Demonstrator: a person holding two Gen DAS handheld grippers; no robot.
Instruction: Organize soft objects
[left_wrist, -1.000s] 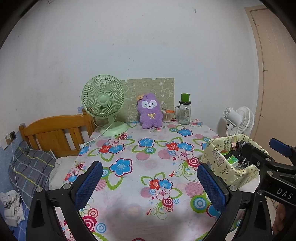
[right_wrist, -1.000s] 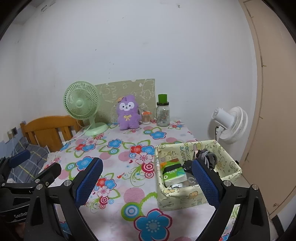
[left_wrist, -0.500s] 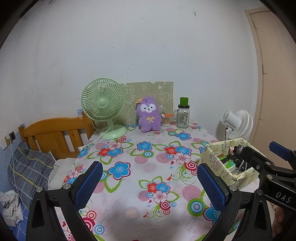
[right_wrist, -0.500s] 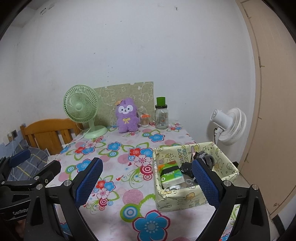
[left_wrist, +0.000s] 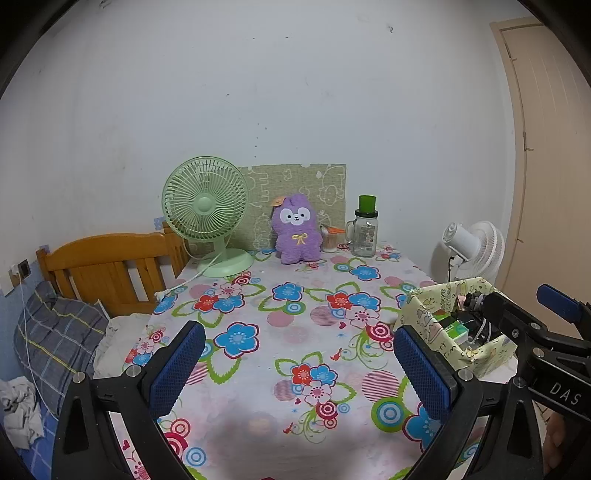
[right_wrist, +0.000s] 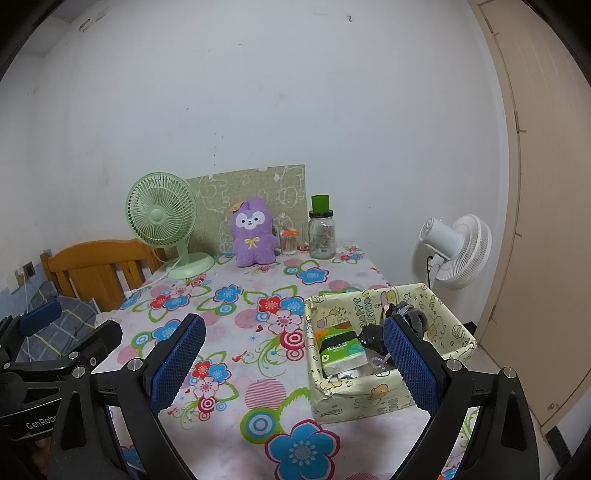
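Observation:
A purple plush toy sits upright at the far end of the flowered table, against a green patterned board. A pale yellow printed box stands at the table's right edge; it holds a green tissue pack, dark soft items and small clutter. My left gripper hangs open over the near table, nothing between its blue pads. My right gripper is open too, empty, its right pad just in front of the box.
A green desk fan stands far left with its cord on the cloth. A glass jar with a green lid and a small cup sit beside the plush. A white floor fan, a door and a wooden bed frame flank the table.
Both grippers have drawn back and up from the table, so the plush, fan and box look farther and smaller. Both stay open and empty.

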